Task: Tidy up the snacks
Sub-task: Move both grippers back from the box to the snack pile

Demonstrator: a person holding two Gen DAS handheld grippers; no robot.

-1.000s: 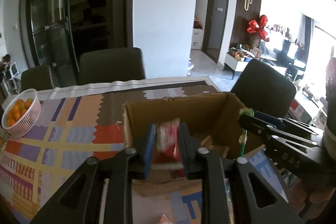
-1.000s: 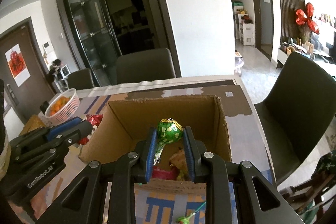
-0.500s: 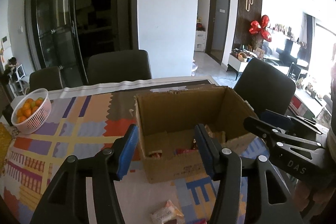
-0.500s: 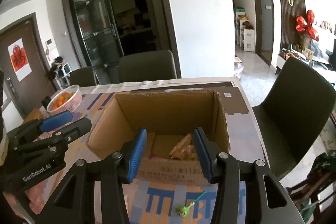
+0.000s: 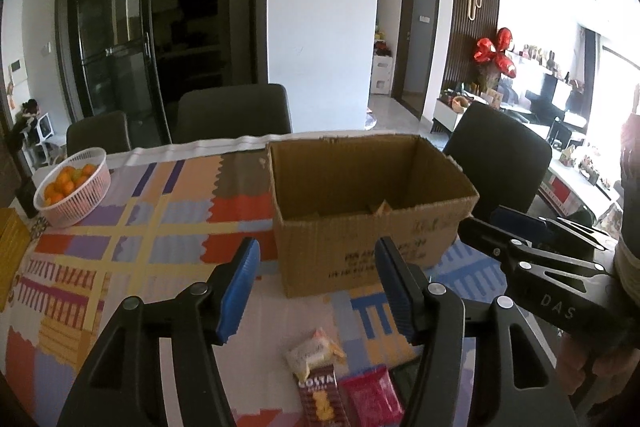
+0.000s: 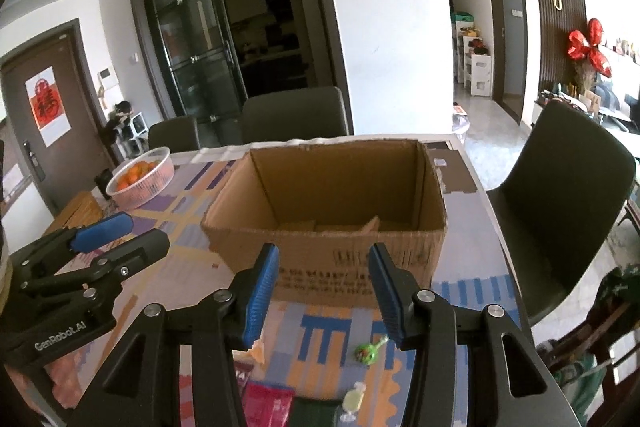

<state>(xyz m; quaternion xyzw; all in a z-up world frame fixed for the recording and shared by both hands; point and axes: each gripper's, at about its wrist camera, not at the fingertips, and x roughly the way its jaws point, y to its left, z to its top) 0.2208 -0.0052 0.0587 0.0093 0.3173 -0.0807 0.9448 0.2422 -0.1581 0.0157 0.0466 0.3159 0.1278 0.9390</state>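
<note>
An open cardboard box (image 5: 360, 239) (image 6: 328, 255) stands on the patterned tablecloth ahead of both grippers. My left gripper (image 5: 318, 291) is open and empty, held back from the box's near wall. My right gripper (image 6: 324, 291) is open and empty too, in front of the box. On the cloth near me lie a small pale snack packet (image 5: 314, 353), a brown COSTA packet (image 5: 320, 397), a red packet (image 5: 372, 397) (image 6: 266, 403), a green lollipop (image 6: 370, 349) and a pale green lollipop (image 6: 352, 401). The box's contents are mostly hidden by its wall.
A white basket of oranges (image 5: 74, 187) (image 6: 140, 179) sits at the table's far left. Dark chairs stand behind the table (image 5: 234, 115) and at its right side (image 6: 564, 203). The right gripper's body (image 5: 540, 267) shows in the left wrist view.
Both grippers let go of their snacks over the box, a red packet and a green foil lollipop. They opened and drew back toward me, and loose snacks on the cloth came into view.
</note>
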